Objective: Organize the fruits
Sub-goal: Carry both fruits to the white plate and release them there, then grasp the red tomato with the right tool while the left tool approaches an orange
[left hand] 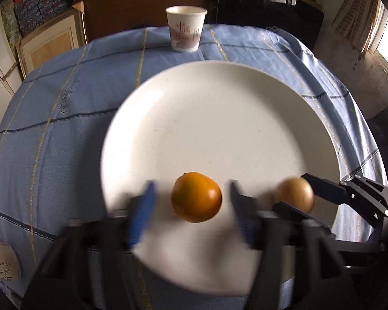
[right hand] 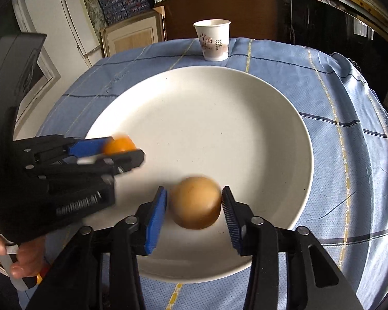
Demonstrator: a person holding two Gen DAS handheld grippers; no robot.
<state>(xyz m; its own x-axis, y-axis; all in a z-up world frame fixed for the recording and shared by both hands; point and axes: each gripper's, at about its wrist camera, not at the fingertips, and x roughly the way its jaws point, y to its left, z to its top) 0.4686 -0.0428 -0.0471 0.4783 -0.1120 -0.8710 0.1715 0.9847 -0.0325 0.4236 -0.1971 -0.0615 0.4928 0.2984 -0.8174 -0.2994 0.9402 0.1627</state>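
A large white plate (left hand: 219,108) lies on a blue checked tablecloth. An orange persimmon (left hand: 196,196) sits on the plate's near part between the open, blurred fingers of my left gripper (left hand: 191,193), with gaps on both sides. A brown round fruit (right hand: 196,202) sits on the plate (right hand: 219,118) between the blue pads of my right gripper (right hand: 194,201), which is open with the pads just off the fruit. The brown fruit (left hand: 295,196) also shows in the left wrist view, and the left gripper (right hand: 121,149) with the persimmon (right hand: 119,144) shows in the right wrist view.
A white paper cup (left hand: 185,28) stands upright at the table's far edge, also in the right wrist view (right hand: 213,40). The blue tablecloth (left hand: 51,129) covers the table around the plate. Shelves, boxes and a dark board stand behind the table.
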